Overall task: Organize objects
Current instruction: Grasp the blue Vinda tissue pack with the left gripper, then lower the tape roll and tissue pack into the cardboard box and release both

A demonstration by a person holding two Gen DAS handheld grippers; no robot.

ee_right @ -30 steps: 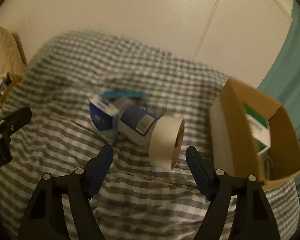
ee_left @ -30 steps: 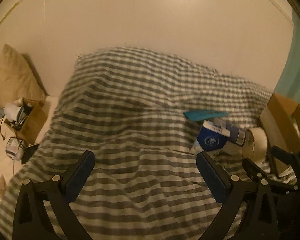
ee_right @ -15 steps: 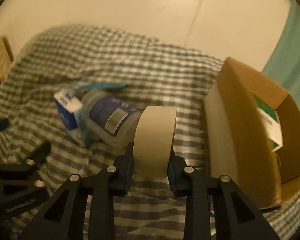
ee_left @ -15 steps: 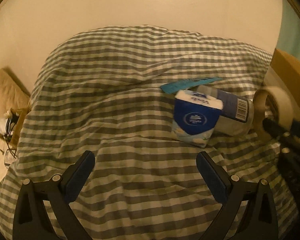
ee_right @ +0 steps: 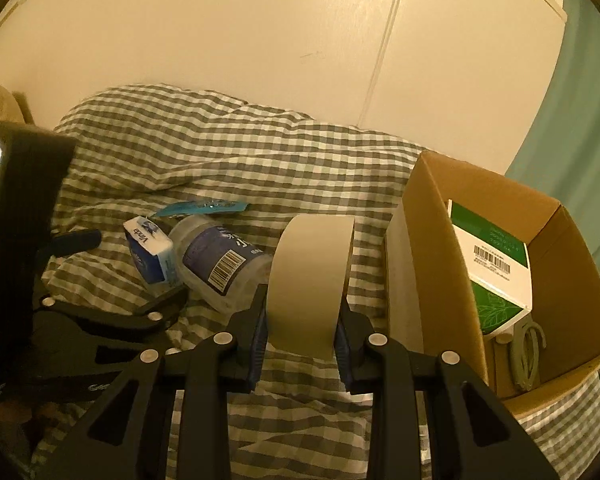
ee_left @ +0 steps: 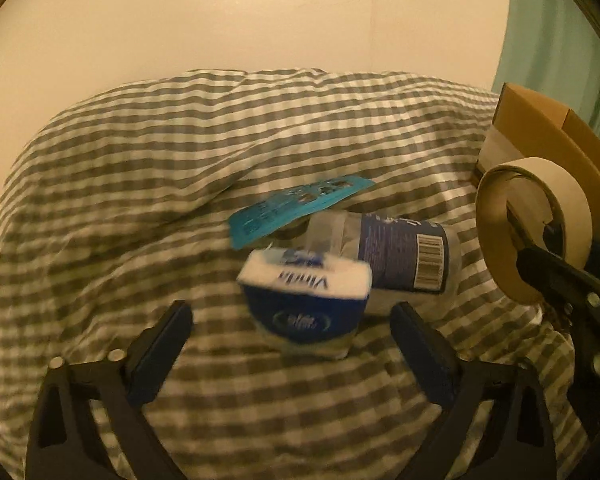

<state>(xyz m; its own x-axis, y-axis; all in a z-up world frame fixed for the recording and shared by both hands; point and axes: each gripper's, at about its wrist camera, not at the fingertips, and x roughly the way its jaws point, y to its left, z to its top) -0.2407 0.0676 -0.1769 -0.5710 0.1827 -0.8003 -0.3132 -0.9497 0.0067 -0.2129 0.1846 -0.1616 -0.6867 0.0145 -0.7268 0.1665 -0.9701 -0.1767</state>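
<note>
Since half a second ago the right gripper (ee_right: 300, 332) has lifted the tape roll (ee_right: 310, 280) clear of the checked blanket (ee_right: 220, 152), and the left gripper (ee_left: 292, 344) has closed in on the tissue pack (ee_left: 304, 304). The roll stands on edge between the right gripper's pads, pinched on its flat sides, its hole running left to right and its band facing the camera, just left of the cardboard box (ee_right: 432, 240). The left gripper is spread wide, the tissue pack lying between its fingers against a bottle (ee_left: 400, 256) on its side, neck towards a teal card (ee_left: 296, 208).
</note>
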